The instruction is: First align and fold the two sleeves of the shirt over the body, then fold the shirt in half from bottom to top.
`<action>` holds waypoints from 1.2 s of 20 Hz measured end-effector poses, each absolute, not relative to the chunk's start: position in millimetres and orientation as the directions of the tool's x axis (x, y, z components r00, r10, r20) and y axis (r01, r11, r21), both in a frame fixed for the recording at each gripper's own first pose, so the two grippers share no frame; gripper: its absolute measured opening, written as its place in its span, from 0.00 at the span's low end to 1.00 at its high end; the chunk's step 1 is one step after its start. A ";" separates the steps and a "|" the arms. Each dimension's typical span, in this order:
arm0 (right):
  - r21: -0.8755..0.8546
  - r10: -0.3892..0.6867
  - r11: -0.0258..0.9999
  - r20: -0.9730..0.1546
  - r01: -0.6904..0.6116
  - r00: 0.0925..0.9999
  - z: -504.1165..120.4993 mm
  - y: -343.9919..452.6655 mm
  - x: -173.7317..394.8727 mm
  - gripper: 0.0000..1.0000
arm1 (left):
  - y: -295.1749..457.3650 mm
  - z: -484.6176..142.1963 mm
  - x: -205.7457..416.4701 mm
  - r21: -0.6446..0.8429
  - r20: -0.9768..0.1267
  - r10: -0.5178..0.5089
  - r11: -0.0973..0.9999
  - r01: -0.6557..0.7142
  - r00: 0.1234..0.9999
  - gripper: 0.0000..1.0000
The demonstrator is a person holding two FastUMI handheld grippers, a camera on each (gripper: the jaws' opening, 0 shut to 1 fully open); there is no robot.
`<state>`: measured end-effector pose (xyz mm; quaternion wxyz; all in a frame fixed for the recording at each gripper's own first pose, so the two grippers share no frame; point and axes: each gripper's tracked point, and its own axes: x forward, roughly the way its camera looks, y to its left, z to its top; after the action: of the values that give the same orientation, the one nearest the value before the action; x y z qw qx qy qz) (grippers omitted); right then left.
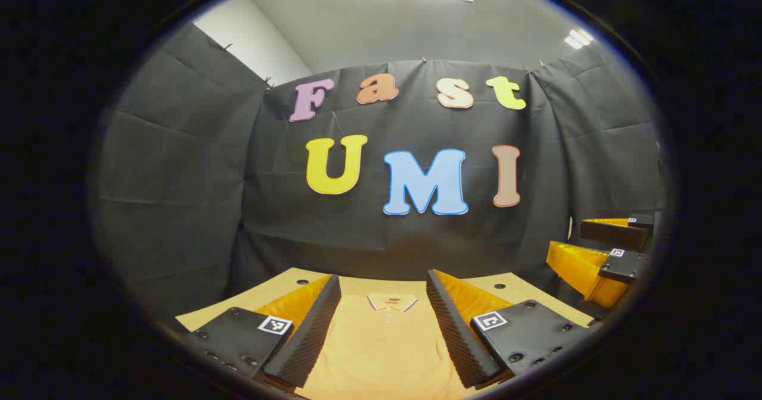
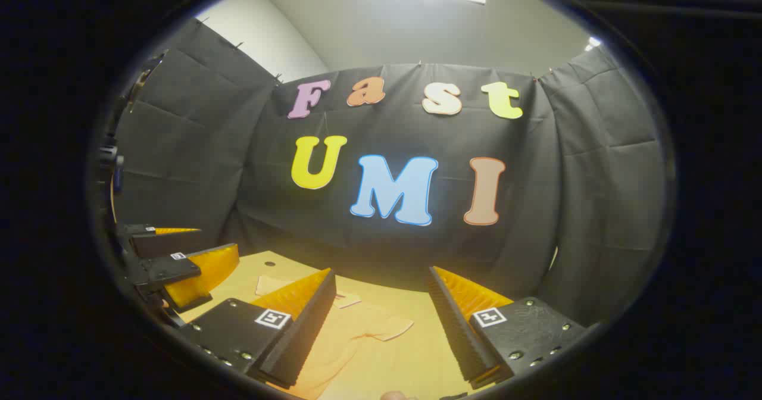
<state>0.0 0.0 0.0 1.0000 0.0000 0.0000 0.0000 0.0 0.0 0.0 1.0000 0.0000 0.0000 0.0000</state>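
A pale orange polo shirt (image 1: pixel 381 346) lies flat on the tan table (image 1: pixel 262 296), collar (image 1: pixel 391 302) away from me. My left gripper (image 1: pixel 382 281) hovers open over the shirt's body, with nothing between its fingers. In the right gripper view the shirt (image 2: pixel 351 340) lies lower left, one short sleeve (image 2: pixel 393 327) spread out to the right and the collar (image 2: pixel 346 299) beside the left finger. My right gripper (image 2: pixel 381 275) is open and holds nothing, off to the shirt's sleeve side. Each gripper also shows from the other's camera: the right gripper (image 1: pixel 568 237) and the left gripper (image 2: pixel 217 239).
The table (image 2: pixel 250 269) ends close to the black cloth wall (image 1: pixel 178 168) that closes in the back and both sides. Small dark holes (image 1: pixel 302 282) mark the tabletop near its far edge.
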 end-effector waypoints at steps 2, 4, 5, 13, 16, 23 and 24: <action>0.005 -0.018 1.000 -0.006 0.018 1.000 0.8 2.4 5.7 0.95 | 12.4 5.8 11.2 -0.002 -0.001 -0.024 1.000 0.024 1.000 0.96; 0.027 -0.025 0.999 -0.013 0.026 1.000 1.3 6.8 12.3 0.95 | 21.2 9.6 20.1 0.020 0.004 -0.043 0.999 0.043 0.999 0.94; 0.045 -0.032 0.998 -0.014 0.032 0.999 1.0 7.2 15.7 0.95 | 24.8 11.5 22.9 0.033 0.012 -0.053 0.998 0.053 0.999 0.94; 0.054 -0.083 0.995 -0.064 0.087 0.994 -14.5 -1.0 51.6 0.95 | 35.0 3.7 70.9 0.020 0.002 -0.073 0.997 0.073 0.997 0.96; 0.044 -0.076 0.996 -0.082 0.080 0.994 -22.1 -2.3 66.2 0.96 | 40.4 -1.5 89.4 0.007 0.002 -0.051 0.999 0.051 0.999 0.96; 0.078 -0.070 0.993 -0.162 0.083 0.984 -60.4 -11.9 120.5 0.96 | 56.3 -23.2 127.6 0.001 -0.026 -0.007 1.000 0.007 1.000 0.95; 0.091 -0.070 0.992 -0.182 0.088 0.981 -68.3 -14.5 130.3 0.96 | 57.5 -25.3 132.0 0.002 -0.029 -0.006 1.000 0.007 1.000 0.96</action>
<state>130.3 -14.5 -68.3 0.9939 0.0492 0.0898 -0.0398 132.0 57.5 -25.3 0.9999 0.0011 0.0143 -0.0032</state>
